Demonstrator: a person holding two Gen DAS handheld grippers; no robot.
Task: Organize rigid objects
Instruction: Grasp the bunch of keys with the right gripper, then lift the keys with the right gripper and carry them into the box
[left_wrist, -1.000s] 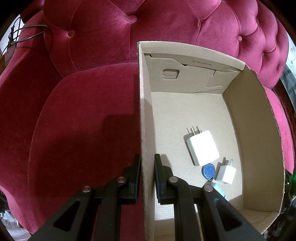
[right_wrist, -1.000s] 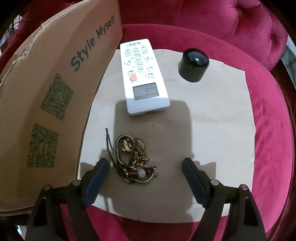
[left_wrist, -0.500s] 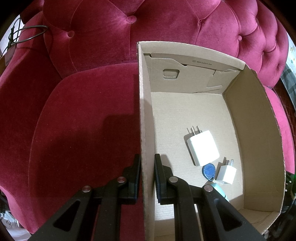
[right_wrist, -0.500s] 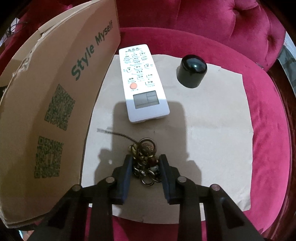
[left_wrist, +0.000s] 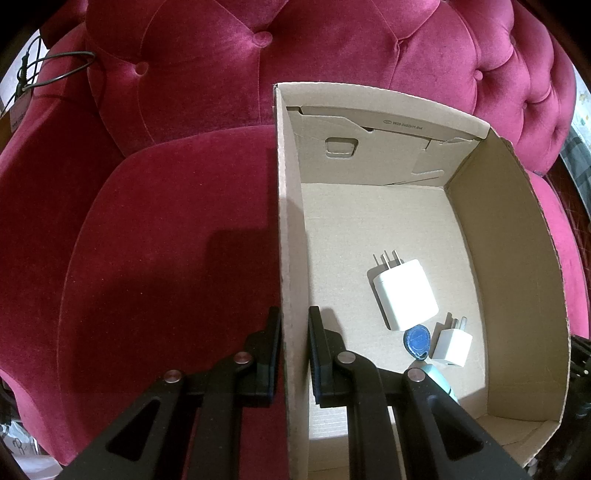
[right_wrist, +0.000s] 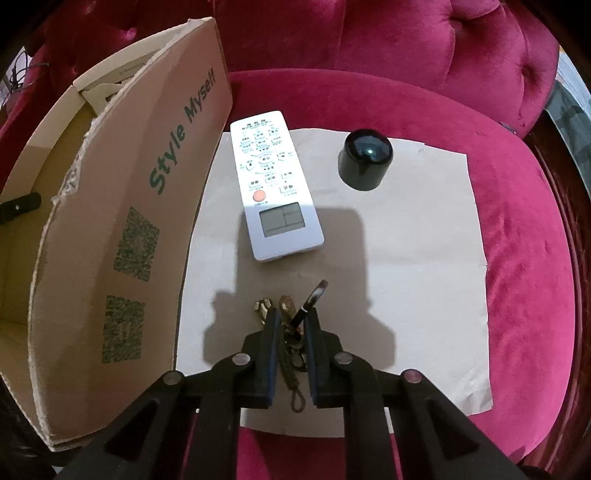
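1. Right gripper (right_wrist: 290, 345): jaws have just been closing and now pinch the key bunch (right_wrist: 291, 325), raised slightly above the paper sheet (right_wrist: 406, 277).
2. Left gripper (left_wrist: 293, 349): clamped on the cardboard box (left_wrist: 291, 221) side wall, steadying it.
3. Advice: lift clear of the box rim before crossing, since dangling keys may snag.
4. Pending: remote control (right_wrist: 275, 184), black cap (right_wrist: 365, 158).

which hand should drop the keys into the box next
Right: the right gripper is already shut on the keys, beside the box. The left gripper is clamped on the box wall, steadying it.
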